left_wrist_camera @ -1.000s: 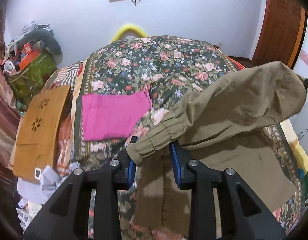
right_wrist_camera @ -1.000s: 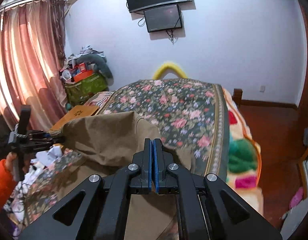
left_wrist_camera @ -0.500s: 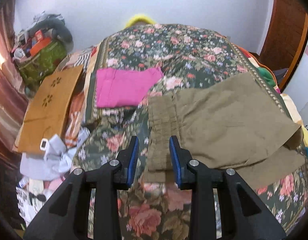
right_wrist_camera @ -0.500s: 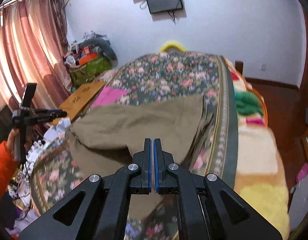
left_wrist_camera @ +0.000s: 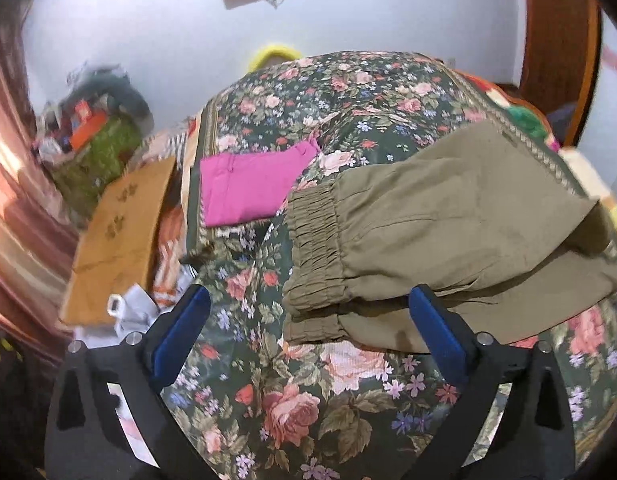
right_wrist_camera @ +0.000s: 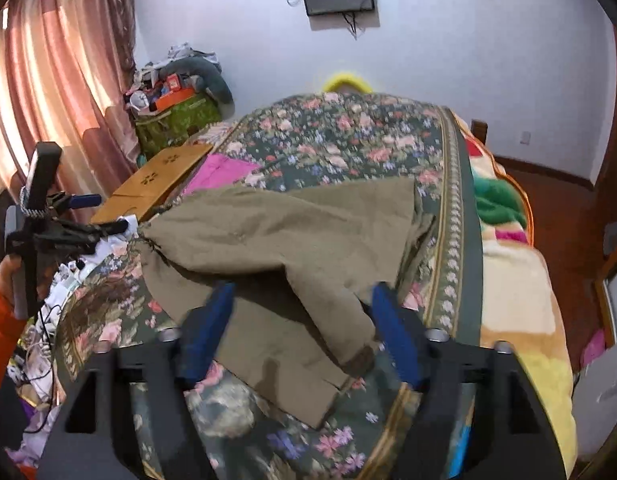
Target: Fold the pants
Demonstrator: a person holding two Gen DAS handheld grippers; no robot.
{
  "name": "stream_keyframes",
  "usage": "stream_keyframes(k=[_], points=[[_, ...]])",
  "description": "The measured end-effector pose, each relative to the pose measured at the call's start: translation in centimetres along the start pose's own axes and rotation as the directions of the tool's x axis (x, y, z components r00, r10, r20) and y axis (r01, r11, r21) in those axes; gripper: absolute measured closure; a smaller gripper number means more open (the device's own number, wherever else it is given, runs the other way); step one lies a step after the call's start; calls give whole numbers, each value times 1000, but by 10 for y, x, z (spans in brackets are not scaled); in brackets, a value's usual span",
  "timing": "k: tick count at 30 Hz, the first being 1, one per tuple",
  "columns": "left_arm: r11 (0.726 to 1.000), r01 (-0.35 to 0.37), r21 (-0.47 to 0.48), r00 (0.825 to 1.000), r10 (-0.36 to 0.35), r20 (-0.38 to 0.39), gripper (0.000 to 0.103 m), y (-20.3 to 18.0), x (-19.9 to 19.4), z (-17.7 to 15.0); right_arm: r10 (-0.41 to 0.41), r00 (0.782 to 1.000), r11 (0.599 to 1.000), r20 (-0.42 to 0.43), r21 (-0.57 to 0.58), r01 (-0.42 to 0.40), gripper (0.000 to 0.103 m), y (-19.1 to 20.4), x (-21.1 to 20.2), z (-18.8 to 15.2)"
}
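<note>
Left wrist view: a green fabric bin (left_wrist_camera: 96, 152) by the wall is heaped with blurred clutter. Olive-khaki cotton pants (left_wrist_camera: 448, 240), folded double with gathered elastic cuffs, lie on the floral quilted bedspread (left_wrist_camera: 348, 92). The left gripper (left_wrist_camera: 308, 324) is opening wide, gripping nothing, cuffs just beyond its pads. The right gripper (right_wrist_camera: 304, 320) is opening too, loose fabric between its blue pads.

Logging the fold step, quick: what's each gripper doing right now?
Left gripper: opening, holding nothing; olive pants lie released on the bed.
Right gripper: opening, pants between its fingers, not gripped.
</note>
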State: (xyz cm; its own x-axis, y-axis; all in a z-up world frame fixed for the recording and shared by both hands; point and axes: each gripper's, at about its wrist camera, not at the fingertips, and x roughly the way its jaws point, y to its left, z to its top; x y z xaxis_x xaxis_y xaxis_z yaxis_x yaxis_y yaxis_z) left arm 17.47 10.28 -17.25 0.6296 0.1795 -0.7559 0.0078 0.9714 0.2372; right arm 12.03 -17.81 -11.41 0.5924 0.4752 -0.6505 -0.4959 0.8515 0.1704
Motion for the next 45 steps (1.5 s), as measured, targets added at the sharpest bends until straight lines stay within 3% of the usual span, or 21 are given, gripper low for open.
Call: stream_keyframes(k=[7,11,15,17,19,20,22,25,31,34,40,45], points=[[976,-37,216,997,51,-59,2,-45,36,-7,-4,996,999,-89,-34,1,27,8,37,-6],[971,-49,235,997,61,-45,2,-52,47,0,-65,990,996,-122,-67,57,27,7,62,-6],[963,-60,261,998,65,-10,3,-57,51,12,-75,990,993,-121,-99,63,27,5,75,-2],[959,-73,272,997,71,18,8,-59,51,15,-71,992,992,-107,-116,58,38,6,76,1],[956,-84,283,996,83,14,35,-62,55,18,-68,992,990,-108,-132,53,58,7,78,4],[954,-82,288,996,85,2,44,-63,58,18,-66,991,989,-115,-136,50,64,7,79,6],[951,-109,290,993,116,-7,75,-62,63,18,-51,990,989,-134,-141,32,83,7,81,7],[962,-95,255,995,98,-1,86,-54,60,19,-60,992,980,-115,-193,37,90,13,74,9],[972,-87,218,995,77,57,87,-32,36,16,-81,995,942,-64,-330,55,92,40,54,9],[978,-64,196,998,59,31,87,-25,36,8,-84,993,931,-80,-361,50,92,49,56,2],[990,12,141,998,-4,-58,82,-20,44,-19,-62,984,958,-168,-285,12,91,44,69,-15],[994,55,91,997,-50,-62,73,-13,31,-33,-38,977,983,-208,-182,-1,89,31,67,-24]])
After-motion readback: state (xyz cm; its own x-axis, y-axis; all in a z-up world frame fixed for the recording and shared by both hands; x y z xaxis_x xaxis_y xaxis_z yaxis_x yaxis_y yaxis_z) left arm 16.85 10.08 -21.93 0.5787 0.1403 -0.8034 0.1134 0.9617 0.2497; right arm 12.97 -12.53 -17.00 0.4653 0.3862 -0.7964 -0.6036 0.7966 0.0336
